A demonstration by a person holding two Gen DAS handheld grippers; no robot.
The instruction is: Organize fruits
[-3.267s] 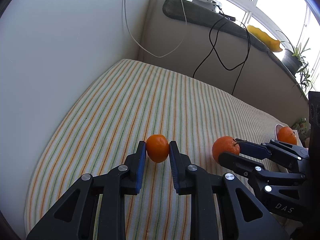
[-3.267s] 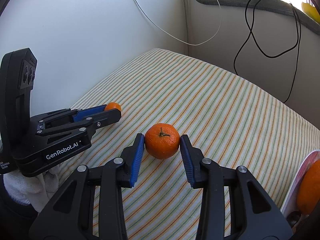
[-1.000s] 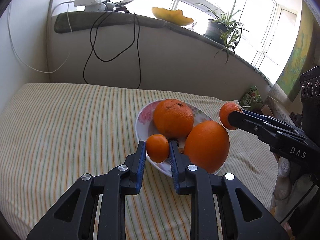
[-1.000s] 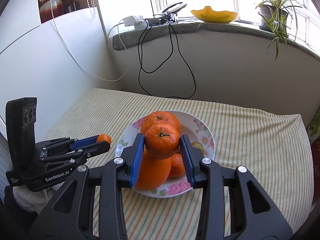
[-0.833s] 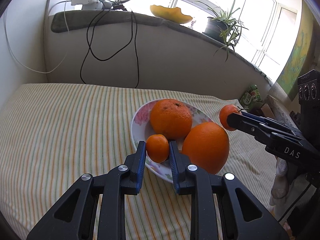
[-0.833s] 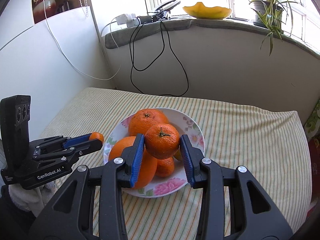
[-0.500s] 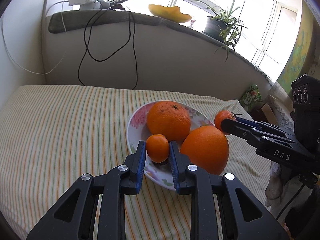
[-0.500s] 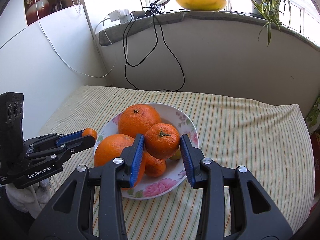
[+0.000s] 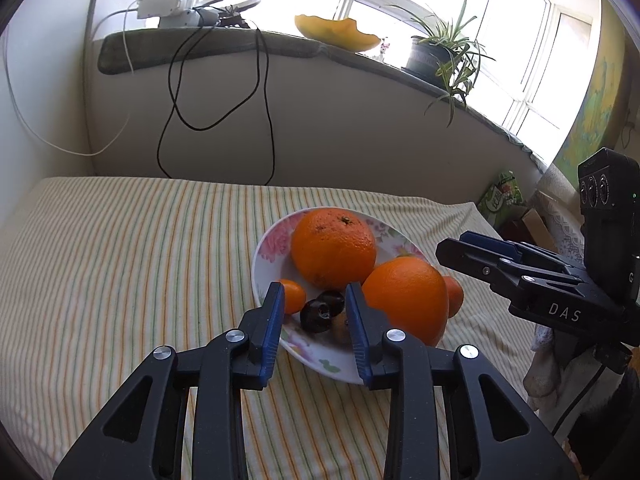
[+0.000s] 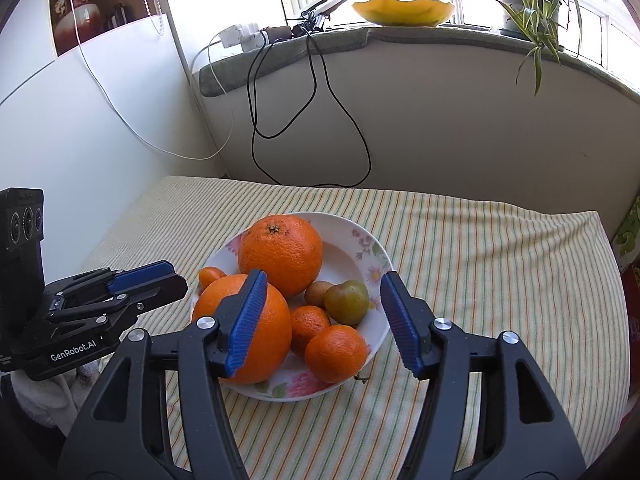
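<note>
A flowered white plate (image 10: 362,236) on the striped cloth holds two big oranges (image 10: 280,256) (image 10: 244,328), mandarins, a green-brown fruit (image 10: 347,302) and a small brown one. My right gripper (image 10: 323,292) is open above the plate's near side, and a mandarin (image 10: 336,354) lies free on the rim below it. My left gripper (image 9: 315,300) is open at the plate's (image 9: 266,256) edge; a small mandarin (image 9: 294,296) rests on the plate by its left finger, beside a dark fruit (image 9: 322,312). Each gripper shows in the other's view (image 9: 456,246) (image 10: 172,276).
The striped cloth (image 10: 480,272) covers a table set against a white wall and a low sill wall. Black cables (image 10: 312,120) and a white cable hang down behind. A yellow bowl (image 10: 402,8) and a potted plant stand on the sill.
Both grippers have opened and let go of their mandarins, which now lie on the plate. Earlier, both carried the fruit from the bare cloth over to the plate.
</note>
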